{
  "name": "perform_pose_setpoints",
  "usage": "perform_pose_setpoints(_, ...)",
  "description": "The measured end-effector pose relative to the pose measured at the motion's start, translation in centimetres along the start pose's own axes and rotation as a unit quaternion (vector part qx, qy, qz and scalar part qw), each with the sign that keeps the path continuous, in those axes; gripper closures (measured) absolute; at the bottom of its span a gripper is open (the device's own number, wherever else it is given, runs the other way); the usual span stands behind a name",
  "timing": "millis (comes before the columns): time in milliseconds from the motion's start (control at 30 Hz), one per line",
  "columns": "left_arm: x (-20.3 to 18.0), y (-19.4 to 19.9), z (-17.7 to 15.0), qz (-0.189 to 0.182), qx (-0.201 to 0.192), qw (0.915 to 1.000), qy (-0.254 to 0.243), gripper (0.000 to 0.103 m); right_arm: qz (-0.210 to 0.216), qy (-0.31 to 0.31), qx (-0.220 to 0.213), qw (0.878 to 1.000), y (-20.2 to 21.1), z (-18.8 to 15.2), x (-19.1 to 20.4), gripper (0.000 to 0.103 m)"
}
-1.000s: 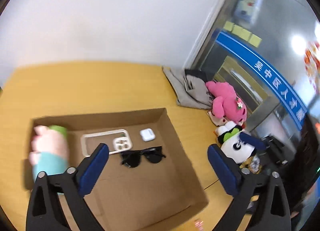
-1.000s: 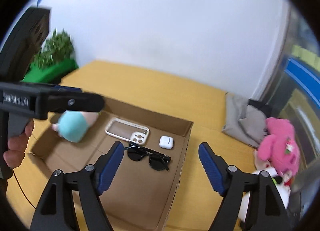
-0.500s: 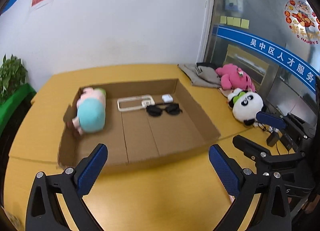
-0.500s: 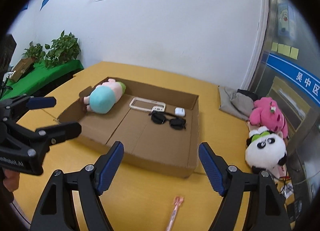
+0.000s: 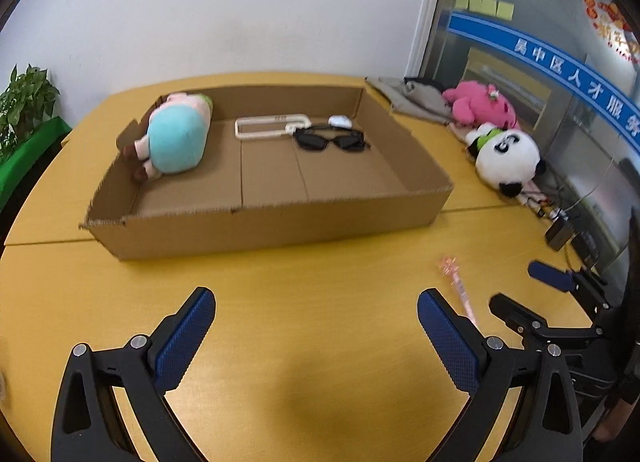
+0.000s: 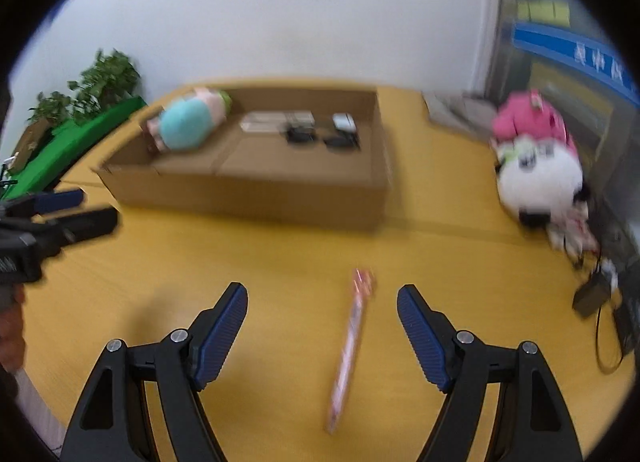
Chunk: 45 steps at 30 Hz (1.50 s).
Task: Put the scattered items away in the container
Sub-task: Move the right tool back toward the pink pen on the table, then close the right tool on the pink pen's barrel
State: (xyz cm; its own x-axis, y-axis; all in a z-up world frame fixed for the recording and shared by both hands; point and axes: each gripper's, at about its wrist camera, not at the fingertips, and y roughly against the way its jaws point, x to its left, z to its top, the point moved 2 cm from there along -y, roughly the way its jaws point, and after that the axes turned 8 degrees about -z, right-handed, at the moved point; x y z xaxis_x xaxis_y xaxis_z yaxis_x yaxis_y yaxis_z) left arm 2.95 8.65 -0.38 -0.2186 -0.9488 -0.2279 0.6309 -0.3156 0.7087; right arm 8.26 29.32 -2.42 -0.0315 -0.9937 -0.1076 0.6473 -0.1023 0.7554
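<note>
An open cardboard box (image 5: 260, 223) (image 6: 248, 191) lies on the yellow table. In it are a teal and pink plush (image 5: 174, 137) (image 6: 188, 123), a white phone case (image 5: 272, 126), black sunglasses (image 5: 330, 138) and a white earbud case (image 5: 340, 121). A pink pen (image 6: 352, 336) (image 5: 458, 288) lies on the table in front of the box. My right gripper (image 6: 322, 300) is open and the pen lies between its fingers, low over the table. My left gripper (image 5: 316, 308) is open and empty, left of the pen.
A panda plush (image 5: 504, 159) (image 6: 540, 181) and a pink plush (image 5: 478, 103) (image 6: 528, 119) lie at the table's right edge beside grey cloth (image 5: 412, 99). Cables and a power adapter (image 5: 560, 234) lie near the right edge. Green plants (image 6: 84, 89) stand at the left.
Both grippers have pulled back from over the box to the front of the table and dropped lower. The right gripper now straddles the pink pen.
</note>
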Motion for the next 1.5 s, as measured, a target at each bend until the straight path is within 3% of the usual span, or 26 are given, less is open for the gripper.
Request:
perform_pose_setpoints(100, 0.4, -1.7, -1.3, 0.005, 0.022, 0.9996, 0.015, 0.001, -0.001, -0.027, 0.031, 0.999, -2.5, -2.1, -1.6, 0.026)
perform_pose_setpoints(267, 0.6, -4.0, -2.4, 0.007, 0.048, 0.9982, 0.034, 0.001, 0.004, -0.022, 0.047, 0.999, -4.1, -3.3, -1.5, 0.027)
perform_pose_setpoints(333, 0.4, -4.6, -2.6, 0.006, 0.055, 0.9978, 0.036, 0.001, 0.008, -0.014, 0.051, 0.999, -4.5, -3.7, -1.0, 0.040)
perform_pose_setpoints(367, 0.4, -4.7, -2.6, 0.005, 0.058, 0.9977, 0.035, 0.001, 0.007, -0.007, 0.055, 0.998, -4.6, -3.9, -0.6, 0.055)
perform_pose_setpoints(433, 0.3, -5.1, -2.6, 0.005, 0.063, 0.9973, 0.036, 0.001, -0.004, 0.010, 0.050, 0.999, -4.4, -4.1, 0.2, 0.065)
perform_pose_setpoints(467, 0.2, -5.2, -2.6, 0.003, 0.066, 0.9972, 0.037, 0.001, -0.002, 0.010, 0.049, 0.999, -4.2, -4.2, 0.5, 0.072)
perform_pose_setpoints(500, 0.2, -5.4, -2.6, 0.000, 0.068, 0.9970, 0.037, 0.001, 0.002, 0.009, 0.050, 0.999, -4.1, -4.3, 0.6, 0.086)
perform_pose_setpoints(533, 0.3, -5.6, -2.5, -0.004, 0.072, 0.9966, 0.041, 0.001, 0.003, 0.012, 0.051, 0.999, -4.0, -4.3, 1.0, 0.091)
perform_pose_setpoints(833, 0.0, -8.3, -2.7, -0.050, 0.119, 0.9876, 0.089, 0.001, 0.023, 0.026, 0.035, 0.999, -2.8, -5.1, 3.2, 0.094)
perform_pose_setpoints(1167, -1.7, -11.6, -2.2, -0.168, 0.170, 0.9571, 0.164, 0.003, 0.054, 0.022, -0.010, 0.998, 0.1, -3.6, 4.7, 0.094)
perform_pose_setpoints(1333, -2.0, -12.6, -1.4, -0.200, 0.183, 0.9421, 0.197, 0.018, 0.076, 0.029, -0.035, 0.996, 2.1, -2.4, 5.8, 0.094)
perform_pose_setpoints(1500, -1.7, -12.8, -1.7, -0.205, 0.194, 0.9358, 0.212, 0.030, 0.082, 0.046, -0.046, 0.995, 3.0, -2.0, 6.9, 0.094)
